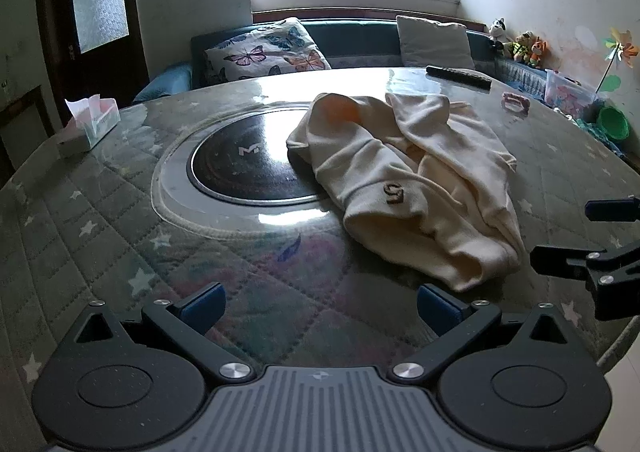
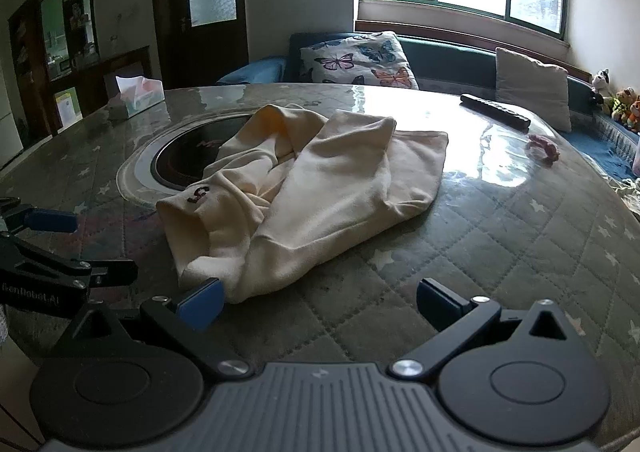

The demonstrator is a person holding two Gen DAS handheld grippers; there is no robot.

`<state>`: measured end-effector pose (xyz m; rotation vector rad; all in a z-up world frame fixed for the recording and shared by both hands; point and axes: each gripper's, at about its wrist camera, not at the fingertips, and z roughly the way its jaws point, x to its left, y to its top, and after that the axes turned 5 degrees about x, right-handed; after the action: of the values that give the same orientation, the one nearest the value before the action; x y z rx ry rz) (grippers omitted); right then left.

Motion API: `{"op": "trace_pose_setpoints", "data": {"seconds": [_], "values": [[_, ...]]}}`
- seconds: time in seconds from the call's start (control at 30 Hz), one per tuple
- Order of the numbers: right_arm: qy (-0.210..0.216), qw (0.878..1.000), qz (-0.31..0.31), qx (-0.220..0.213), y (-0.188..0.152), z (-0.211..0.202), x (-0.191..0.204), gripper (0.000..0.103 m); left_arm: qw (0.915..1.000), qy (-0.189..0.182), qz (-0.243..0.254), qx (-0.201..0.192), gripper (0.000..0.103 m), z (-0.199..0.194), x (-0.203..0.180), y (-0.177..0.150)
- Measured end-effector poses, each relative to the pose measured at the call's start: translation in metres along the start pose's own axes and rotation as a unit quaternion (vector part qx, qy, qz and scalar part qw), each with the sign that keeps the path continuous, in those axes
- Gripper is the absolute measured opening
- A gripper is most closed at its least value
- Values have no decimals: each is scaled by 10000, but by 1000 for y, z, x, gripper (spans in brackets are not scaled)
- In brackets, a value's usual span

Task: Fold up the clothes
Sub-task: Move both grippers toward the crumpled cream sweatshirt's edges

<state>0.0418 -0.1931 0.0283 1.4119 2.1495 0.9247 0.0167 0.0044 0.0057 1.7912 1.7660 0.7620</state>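
Your cream sweatshirt (image 2: 316,188) lay crumpled on the quilted table (image 2: 500,252), long axis running away. Your right gripper (image 2: 318,302), spread wide and empty, sat nearest its hem; the left gripper (image 1: 318,302) gaped empty too.

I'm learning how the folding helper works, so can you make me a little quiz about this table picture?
1. True or false: the cream garment is already folded into a neat square.
2. Which lies partly under the garment?
A. the tissue box
B. the round black cooktop
C. the remote control
3. Fill in: both the left tongs and the right tongs are ____ and hold nothing.

Key
1. False: it lies crumpled in a heap on the table.
2. B: the cloth covers the cooktop's right edge.
3. Open: the jaws stand wide apart.
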Motion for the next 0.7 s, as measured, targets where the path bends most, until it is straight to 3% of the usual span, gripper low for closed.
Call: {"op": "trace_pose_setpoints", "data": {"seconds": [0.7], "values": [[143, 9998, -30, 106, 23, 22, -1, 103, 9999, 56, 145, 63, 103, 16, 6, 32]]}}
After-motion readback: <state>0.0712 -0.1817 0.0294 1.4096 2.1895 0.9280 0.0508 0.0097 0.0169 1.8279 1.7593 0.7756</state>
